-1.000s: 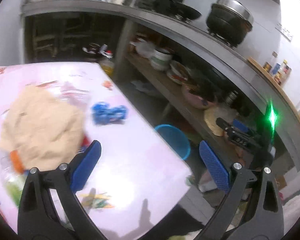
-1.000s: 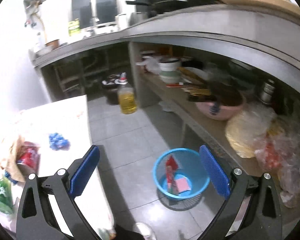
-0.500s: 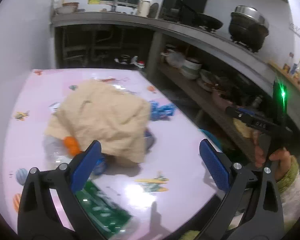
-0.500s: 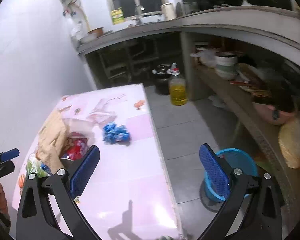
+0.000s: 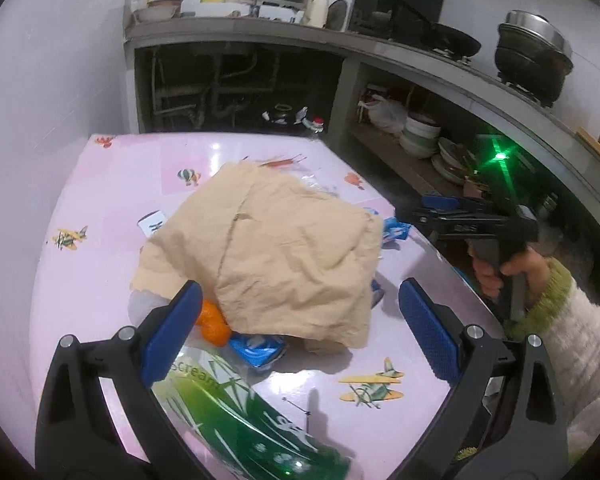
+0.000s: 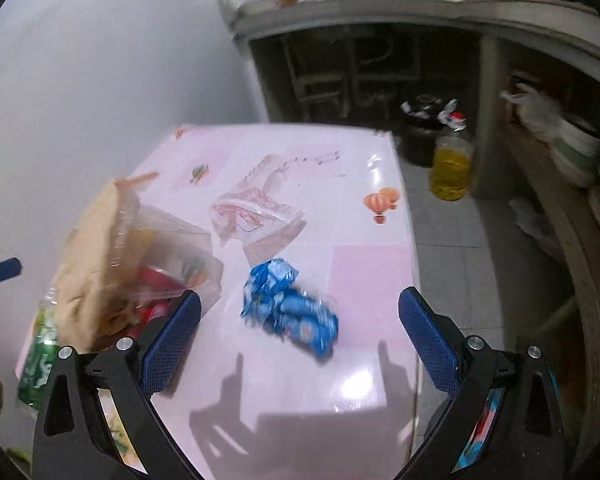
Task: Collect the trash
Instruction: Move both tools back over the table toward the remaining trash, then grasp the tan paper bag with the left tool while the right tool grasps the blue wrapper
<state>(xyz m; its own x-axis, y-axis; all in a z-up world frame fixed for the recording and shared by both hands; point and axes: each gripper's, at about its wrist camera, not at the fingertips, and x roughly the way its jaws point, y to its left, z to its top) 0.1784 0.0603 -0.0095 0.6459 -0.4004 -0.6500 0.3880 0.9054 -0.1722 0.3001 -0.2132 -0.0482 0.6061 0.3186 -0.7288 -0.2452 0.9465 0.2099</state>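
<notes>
Pink table (image 5: 112,184) with trash; both hand-held grippers, left (image 5: 296,334) and right (image 6: 298,338), spread wide above it, empty.

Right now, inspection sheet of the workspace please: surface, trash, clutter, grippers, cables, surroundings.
Surface: glossy pink table with cartoon prints, against a white wall.
Job's things: crumpled tan paper bag over an orange piece and blue packet; green plastic bottle lying nearest; crumpled blue wrapper apart; clear plastic film.
Clutter: nothing seen beyond the trash.
Grippers: left gripper open, empty; right gripper open, empty, over the wrapper.
Cables: nothing seen.
Surroundings: concrete counter with shelves, oil jug on the floor.
</notes>
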